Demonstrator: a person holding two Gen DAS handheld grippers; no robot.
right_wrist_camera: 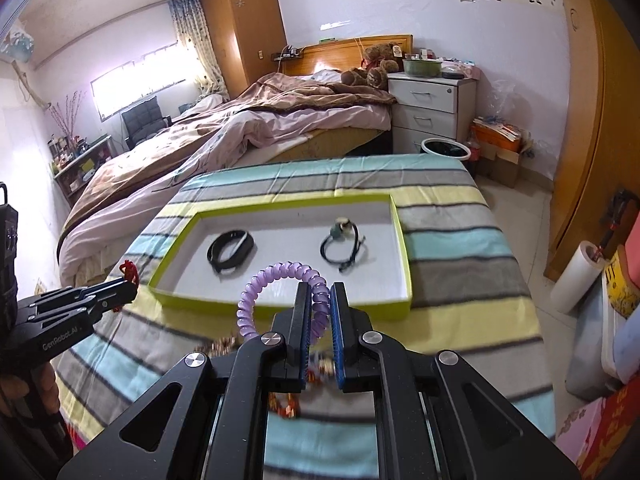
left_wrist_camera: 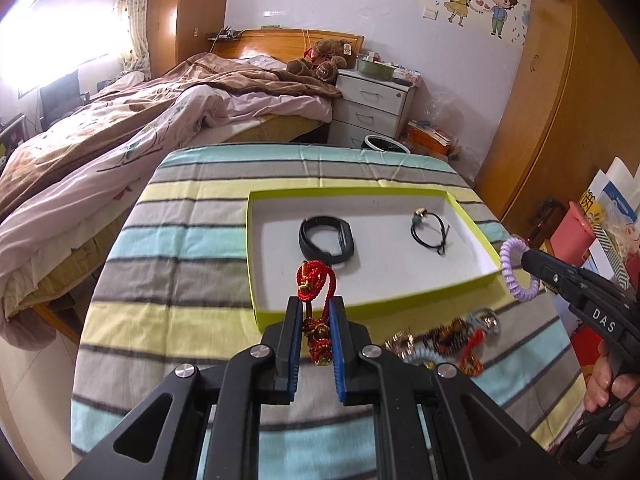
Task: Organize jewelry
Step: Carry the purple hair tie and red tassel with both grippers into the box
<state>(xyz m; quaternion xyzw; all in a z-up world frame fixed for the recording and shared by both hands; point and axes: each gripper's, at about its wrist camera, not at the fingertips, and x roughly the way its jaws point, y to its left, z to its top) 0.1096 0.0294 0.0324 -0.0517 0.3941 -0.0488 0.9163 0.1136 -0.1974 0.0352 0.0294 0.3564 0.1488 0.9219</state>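
Observation:
My left gripper (left_wrist_camera: 315, 306) is shut on a red cord bracelet (left_wrist_camera: 314, 280) with gold beads, held above the striped cloth just before the near wall of a shallow green-rimmed tray (left_wrist_camera: 368, 306). My right gripper (right_wrist_camera: 320, 294) is shut on a purple spiral hair tie (right_wrist_camera: 276, 280), held in front of the tray's (right_wrist_camera: 280, 312) near wall. In the tray lie a black band (left_wrist_camera: 325, 238) (right_wrist_camera: 231, 249) and a black cord bracelet with a bead (left_wrist_camera: 430, 229) (right_wrist_camera: 345, 246). The right gripper and the hair tie (left_wrist_camera: 516, 270) also show at the right in the left wrist view.
A pile of loose bracelets and hair ties (left_wrist_camera: 444, 340) lies on the striped cloth (left_wrist_camera: 168, 248) near the front right of the tray. A bed (left_wrist_camera: 120, 136) stands to the left, a white drawer unit (left_wrist_camera: 370, 108) and a bin (right_wrist_camera: 446, 148) behind.

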